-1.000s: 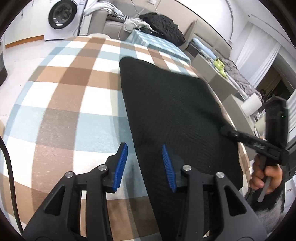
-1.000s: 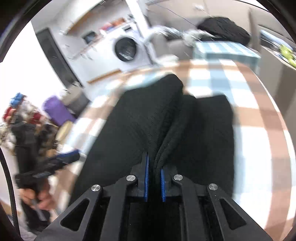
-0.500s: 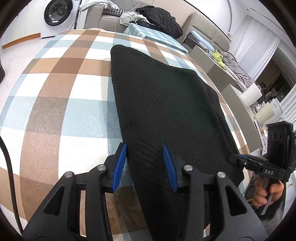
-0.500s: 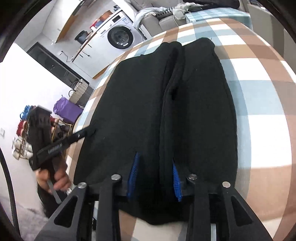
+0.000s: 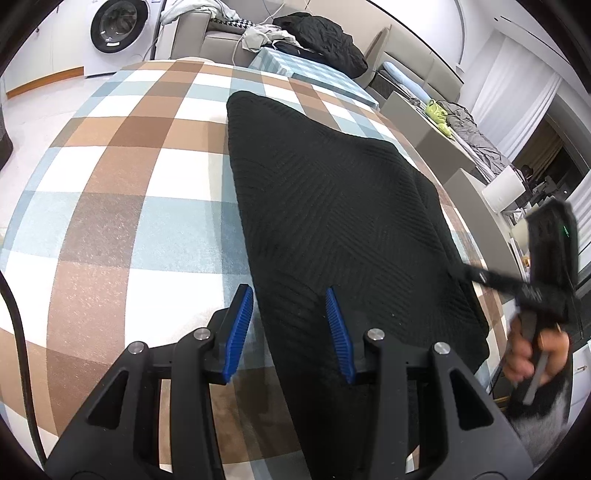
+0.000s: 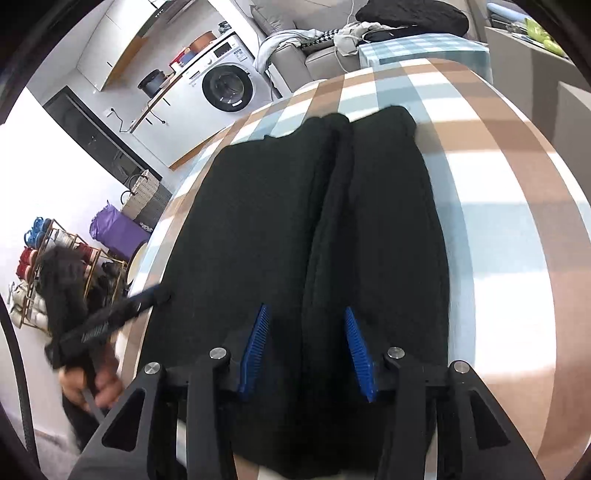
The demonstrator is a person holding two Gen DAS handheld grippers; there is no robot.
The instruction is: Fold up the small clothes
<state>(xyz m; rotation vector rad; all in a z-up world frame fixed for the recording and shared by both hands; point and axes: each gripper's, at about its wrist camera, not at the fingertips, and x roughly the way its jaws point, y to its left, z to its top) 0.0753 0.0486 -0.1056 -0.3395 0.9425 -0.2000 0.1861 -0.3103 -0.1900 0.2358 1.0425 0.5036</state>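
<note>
A black knit garment (image 5: 332,206) lies flat on the checked table cloth (image 5: 122,192), folded lengthwise, with a raised fold ridge (image 6: 325,221) down its middle in the right wrist view. My left gripper (image 5: 290,330) is open and empty, hovering over the garment's near left edge. My right gripper (image 6: 308,349) is open and empty above the garment's near end, astride the ridge. The right gripper also shows in the left wrist view (image 5: 480,277), at the garment's right edge. The left gripper shows in the right wrist view (image 6: 147,299), at its left edge.
A washing machine (image 5: 118,33) stands beyond the table. A sofa with heaped clothes (image 5: 317,33) sits behind. A bed with grey bedding (image 5: 472,129) is to the right. A rack with shoes (image 6: 55,258) and a purple bag (image 6: 114,229) stand on the floor at left.
My right gripper has let go of the garment's fold and opened, then drawn back a little. The garment now lies flat. My left gripper stayed open.
</note>
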